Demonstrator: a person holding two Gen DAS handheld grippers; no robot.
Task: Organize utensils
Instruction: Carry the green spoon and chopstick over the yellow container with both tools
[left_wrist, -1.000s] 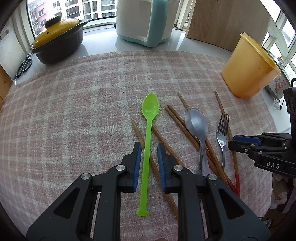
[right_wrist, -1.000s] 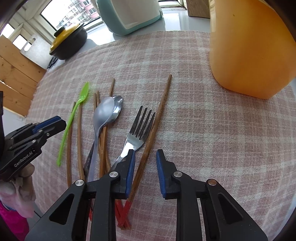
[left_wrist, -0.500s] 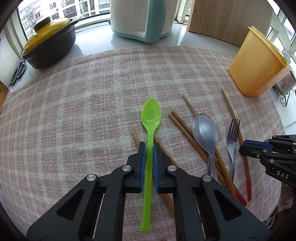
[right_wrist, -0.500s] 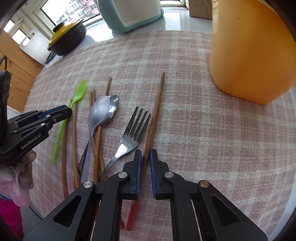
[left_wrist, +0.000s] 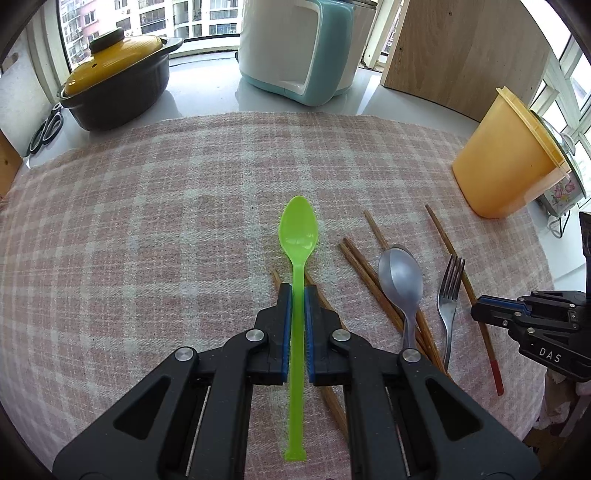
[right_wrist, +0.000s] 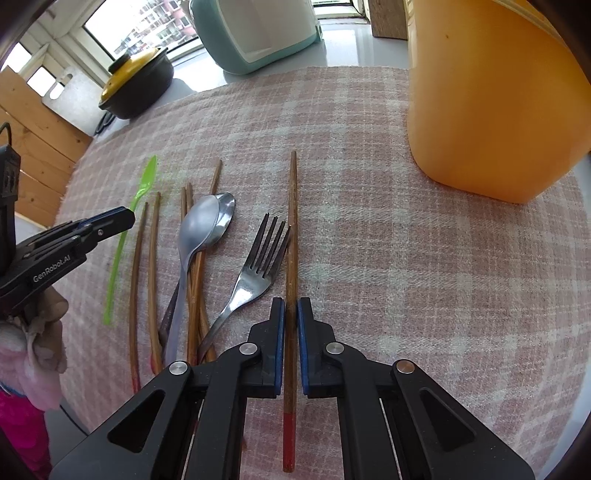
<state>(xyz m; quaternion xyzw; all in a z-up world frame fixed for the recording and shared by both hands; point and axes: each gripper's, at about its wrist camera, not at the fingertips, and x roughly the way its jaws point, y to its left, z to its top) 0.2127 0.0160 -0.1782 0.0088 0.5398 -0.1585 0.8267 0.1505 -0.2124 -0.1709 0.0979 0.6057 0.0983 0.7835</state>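
Note:
My left gripper (left_wrist: 298, 291) is shut on the handle of a green plastic spoon (left_wrist: 297, 236), whose bowl points away from me over the checked cloth. My right gripper (right_wrist: 291, 306) is shut on a single wooden chopstick with a red end (right_wrist: 292, 221). Between the two lie a metal spoon (left_wrist: 400, 273), a metal fork (left_wrist: 448, 291) and several more wooden chopsticks (left_wrist: 364, 266). In the right wrist view the left gripper (right_wrist: 122, 217) shows at the left, with the green spoon (right_wrist: 142, 188) in it. The right gripper (left_wrist: 484, 308) shows at the right edge of the left wrist view.
An orange plastic container (left_wrist: 508, 162) stands at the cloth's far right. Behind the pink checked cloth (left_wrist: 147, 221) are a dark pot with a yellow lid (left_wrist: 118, 85), a teal and white appliance (left_wrist: 299, 48), a wooden board (left_wrist: 461, 55) and scissors (left_wrist: 46, 129).
Both grippers have gone from open to shut: the left on the green spoon's handle, the right on the red-ended chopstick. Both utensils look slightly raised off the cloth.

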